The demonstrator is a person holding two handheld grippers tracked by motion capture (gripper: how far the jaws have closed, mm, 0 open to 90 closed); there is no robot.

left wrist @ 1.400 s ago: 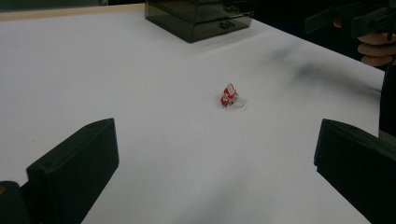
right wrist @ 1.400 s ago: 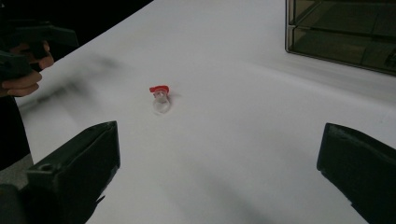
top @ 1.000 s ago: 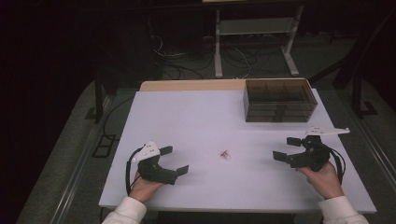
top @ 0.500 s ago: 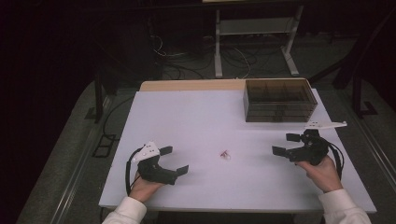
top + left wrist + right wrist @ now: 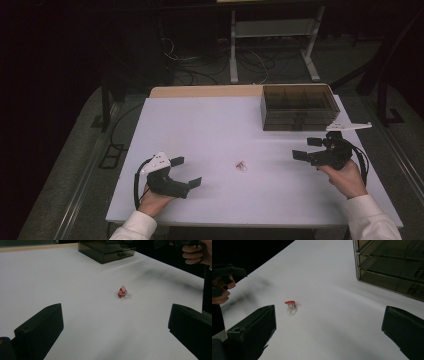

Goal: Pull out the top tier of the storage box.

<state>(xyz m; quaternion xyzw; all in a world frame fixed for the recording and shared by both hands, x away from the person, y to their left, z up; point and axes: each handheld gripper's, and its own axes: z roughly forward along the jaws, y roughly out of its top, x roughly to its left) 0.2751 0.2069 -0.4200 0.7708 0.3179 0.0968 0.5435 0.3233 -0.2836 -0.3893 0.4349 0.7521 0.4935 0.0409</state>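
A small red and clear ring-like piece (image 5: 241,166) lies on the white table (image 5: 210,125), about midway between my two grippers. My left gripper (image 5: 186,172) rests near the front left edge, open and empty, about a hand's width left of the piece. In the left gripper view the piece (image 5: 122,292) lies ahead between the wide-apart jaws of the left gripper (image 5: 115,327). My right gripper (image 5: 306,148) is held open to the right of the piece, with nothing in it. In the right gripper view the piece (image 5: 291,307) lies just beyond the left jaw of the right gripper (image 5: 328,327).
A dark smoky drawer box (image 5: 297,106) stands at the table's back right, just behind the right gripper, also visible as the box (image 5: 392,267) and the box (image 5: 107,250). The other hand (image 5: 222,287) shows at far left. Cables and a stand sit on the floor behind.
My right gripper has shifted slightly back toward the drawer box. The left gripper and the small piece have stayed put.
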